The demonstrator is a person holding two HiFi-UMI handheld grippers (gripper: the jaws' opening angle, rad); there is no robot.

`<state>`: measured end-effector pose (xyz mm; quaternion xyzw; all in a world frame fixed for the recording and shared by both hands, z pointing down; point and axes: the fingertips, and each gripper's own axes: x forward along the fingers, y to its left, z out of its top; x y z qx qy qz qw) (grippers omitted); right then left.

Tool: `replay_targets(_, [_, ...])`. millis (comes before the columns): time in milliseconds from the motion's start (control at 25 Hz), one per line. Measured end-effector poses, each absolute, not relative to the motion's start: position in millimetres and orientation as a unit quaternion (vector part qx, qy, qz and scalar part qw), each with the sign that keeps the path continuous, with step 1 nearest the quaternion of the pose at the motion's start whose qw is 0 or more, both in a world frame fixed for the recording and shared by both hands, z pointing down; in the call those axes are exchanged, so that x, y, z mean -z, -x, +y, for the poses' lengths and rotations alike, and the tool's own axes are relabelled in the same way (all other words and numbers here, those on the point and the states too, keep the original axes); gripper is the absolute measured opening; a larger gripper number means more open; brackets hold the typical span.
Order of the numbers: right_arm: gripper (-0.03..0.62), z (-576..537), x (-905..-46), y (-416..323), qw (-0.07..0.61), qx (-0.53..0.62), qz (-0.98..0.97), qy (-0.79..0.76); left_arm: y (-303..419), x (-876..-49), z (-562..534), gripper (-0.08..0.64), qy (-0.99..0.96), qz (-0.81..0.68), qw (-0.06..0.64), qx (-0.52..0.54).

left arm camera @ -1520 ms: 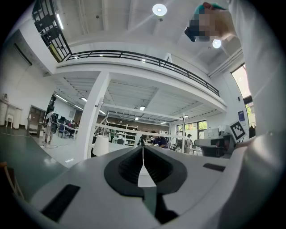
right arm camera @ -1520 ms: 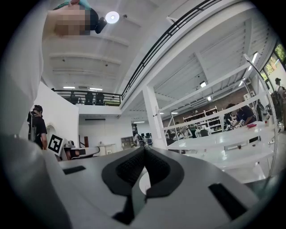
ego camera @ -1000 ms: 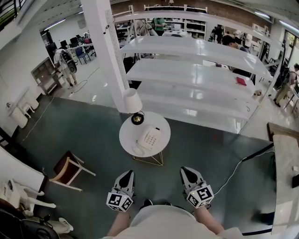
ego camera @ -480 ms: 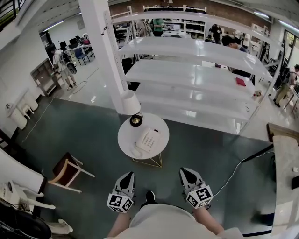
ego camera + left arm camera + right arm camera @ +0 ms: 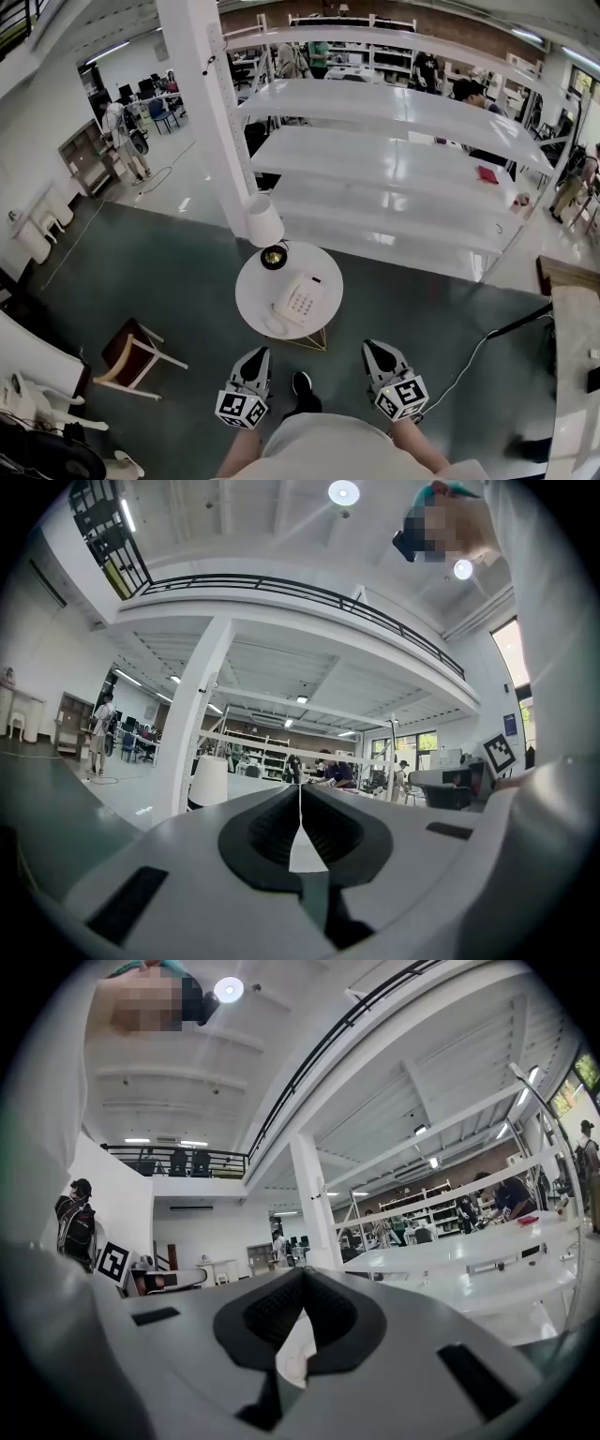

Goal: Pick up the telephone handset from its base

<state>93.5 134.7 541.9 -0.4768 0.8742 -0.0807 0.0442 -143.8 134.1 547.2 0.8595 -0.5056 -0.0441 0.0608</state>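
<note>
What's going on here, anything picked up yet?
Not yet. A person holds the left gripper and right gripper level, both shut and empty, short of a small round table. On the table stand a phone and a lamp. The handset lies on its base, untouched.

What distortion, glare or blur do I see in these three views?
Head view: the fisheye lens tilts the white pillar and curves the shelves, whose glossy tops glare. Left gripper view: black round border, ceiling lamp blown out. Right gripper view: same border, second lamp blown out.
</note>
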Motion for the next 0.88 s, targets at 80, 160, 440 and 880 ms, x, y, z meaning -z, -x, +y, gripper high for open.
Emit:
replay_targets(80, [0.009, 114.1, -542.6, -82.1, 0.042, 0.079, 0.876, 0.473, 156.2, -547.2, 113.1, 0.021, -0.858, -0.508, 0.060, 0.043])
replay_targets(160, [0.009, 88.4, -542.3, -78.7, 0.041, 0.076, 0.877, 0.472, 160.4, -545.8, 86.8, 0.021, -0.857, -0.510, 0.059, 0.045])
replay_targets(440, [0.009, -3.5, -532.1, -55.0, 0.047, 0.079, 0.871, 0.482, 181.3, -536.2, -6.6, 0.021, -0.864, -0.500, 0.051, 0.036])
replay_targets(880, [0.009, -101.1, -523.0, -18.7, 0.052, 0.076, 0.865, 0.493, 214.4, -531.4, -124.1, 0.021, -0.871, -0.489, 0.045, 0.025])
